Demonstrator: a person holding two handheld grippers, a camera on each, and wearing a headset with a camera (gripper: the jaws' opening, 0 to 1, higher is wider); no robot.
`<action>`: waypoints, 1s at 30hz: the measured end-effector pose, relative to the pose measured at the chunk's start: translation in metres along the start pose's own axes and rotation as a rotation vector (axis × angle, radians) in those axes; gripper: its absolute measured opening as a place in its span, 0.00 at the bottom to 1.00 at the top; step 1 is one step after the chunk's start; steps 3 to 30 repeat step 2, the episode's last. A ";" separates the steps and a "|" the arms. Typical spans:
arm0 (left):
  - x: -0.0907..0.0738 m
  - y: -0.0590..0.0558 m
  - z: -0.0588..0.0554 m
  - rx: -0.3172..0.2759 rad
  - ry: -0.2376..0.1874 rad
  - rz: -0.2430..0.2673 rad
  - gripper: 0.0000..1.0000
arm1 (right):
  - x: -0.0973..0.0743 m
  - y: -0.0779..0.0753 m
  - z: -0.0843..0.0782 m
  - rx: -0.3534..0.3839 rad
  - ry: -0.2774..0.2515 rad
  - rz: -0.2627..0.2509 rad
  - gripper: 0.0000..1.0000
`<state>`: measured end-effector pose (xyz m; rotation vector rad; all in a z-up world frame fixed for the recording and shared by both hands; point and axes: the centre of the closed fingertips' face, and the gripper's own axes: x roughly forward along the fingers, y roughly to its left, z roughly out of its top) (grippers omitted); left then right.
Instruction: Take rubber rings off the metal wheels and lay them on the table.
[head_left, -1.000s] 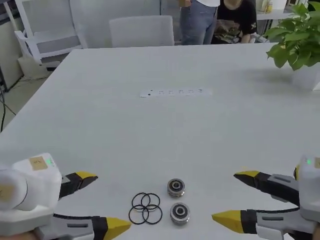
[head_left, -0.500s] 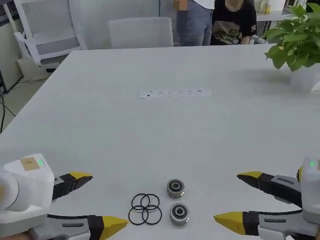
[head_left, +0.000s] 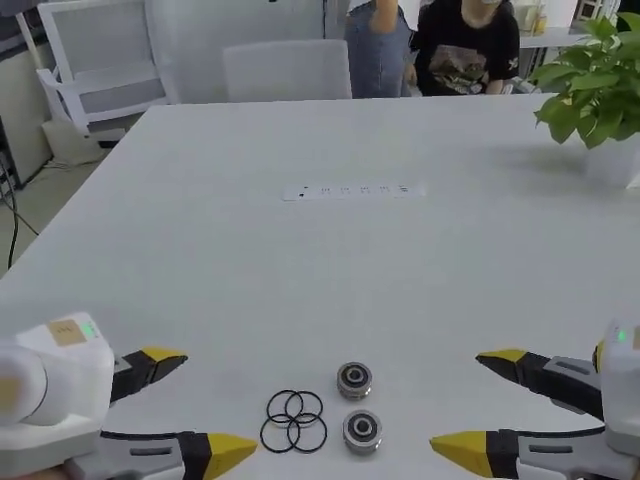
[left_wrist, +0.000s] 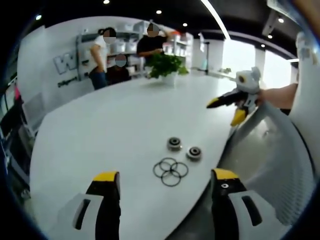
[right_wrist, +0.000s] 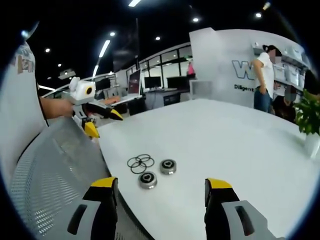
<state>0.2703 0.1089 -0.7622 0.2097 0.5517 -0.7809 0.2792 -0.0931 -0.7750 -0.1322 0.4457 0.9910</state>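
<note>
Two metal wheels lie near the table's front edge, one (head_left: 354, 378) behind the other (head_left: 361, 430). Left of them several black rubber rings (head_left: 294, 419) lie flat, overlapping in a cluster. The same wheels (left_wrist: 174, 144) (left_wrist: 194, 152) and rings (left_wrist: 170, 171) appear in the left gripper view, and the wheels (right_wrist: 168, 166) (right_wrist: 148, 179) and rings (right_wrist: 140, 162) in the right gripper view. My left gripper (head_left: 190, 405) stands open at the left, apart from the rings. My right gripper (head_left: 470, 400) stands open to the right of the wheels. Nothing sits between either pair of yellow-tipped jaws.
A white power strip (head_left: 354, 189) lies mid-table. A potted plant (head_left: 595, 85) stands at the far right corner. A white chair (head_left: 286, 68) and people (head_left: 466, 45) are beyond the far edge. White shelving (head_left: 95, 62) stands at the back left.
The head camera has shifted slightly. Both grippers have drawn back a little toward the front edge. Wheels and rings have not moved.
</note>
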 end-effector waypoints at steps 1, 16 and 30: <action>0.001 0.000 -0.001 0.001 0.003 0.000 0.75 | 0.000 0.000 0.000 0.001 0.001 0.000 0.69; 0.001 0.000 -0.001 0.001 0.006 0.000 0.75 | 0.000 0.000 0.000 0.001 0.002 0.000 0.69; 0.001 0.000 -0.001 0.001 0.006 0.000 0.75 | 0.000 0.000 0.000 0.001 0.002 0.000 0.69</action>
